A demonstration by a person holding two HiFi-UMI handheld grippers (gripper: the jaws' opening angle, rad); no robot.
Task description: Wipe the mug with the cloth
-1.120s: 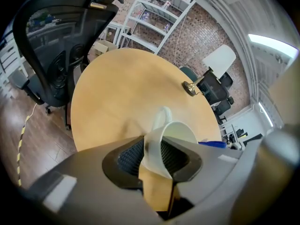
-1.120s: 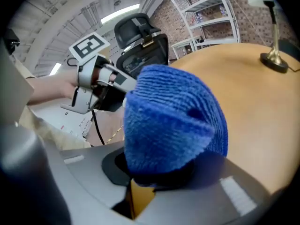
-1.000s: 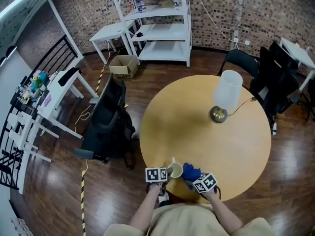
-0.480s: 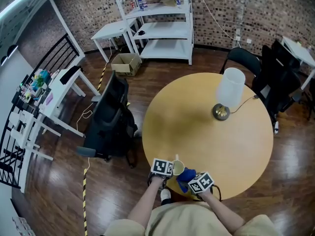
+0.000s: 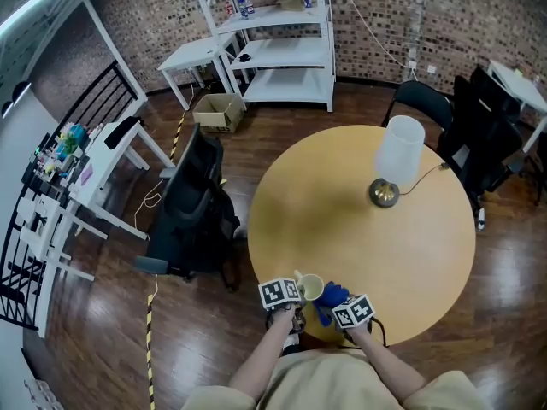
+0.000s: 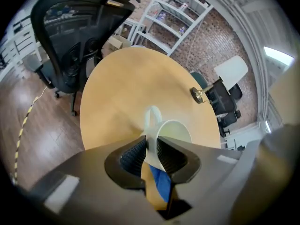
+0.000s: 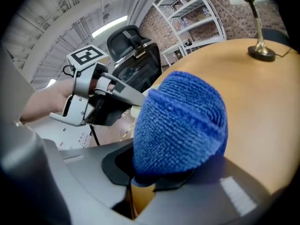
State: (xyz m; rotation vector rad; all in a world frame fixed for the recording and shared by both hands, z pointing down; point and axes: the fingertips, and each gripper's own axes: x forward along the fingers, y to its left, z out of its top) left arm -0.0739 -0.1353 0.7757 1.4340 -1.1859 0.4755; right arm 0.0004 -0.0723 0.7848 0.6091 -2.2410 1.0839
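At the near edge of the round wooden table (image 5: 359, 229), close to the person's body, both grippers met beside the mug (image 5: 310, 288). The left gripper (image 6: 151, 145) was clamped on the mug's cream wall just beside the handle (image 6: 152, 115), one ribbed pad inside the rim and the other outside. Its jaws had just been closing on that wall and then eased a touch, with the wall still pinched between them. From that gripper's own camera the mug lay tilted, its open mouth turned away toward the far side of the table. Whether its base touched the wood could not be told.

The right gripper (image 7: 154, 178) gripped the blue cloth (image 7: 180, 125), its jaws closed on the lower end of the bunch so that the rest bulged out in a rounded wad. From the head view the cloth sat just to the right of the mug, touching or nearly touching its side.

Farther across the table stood a lamp (image 5: 396, 159) with a white shade and a brass base. A black office chair (image 5: 192, 207) stood on the floor to the left of the table
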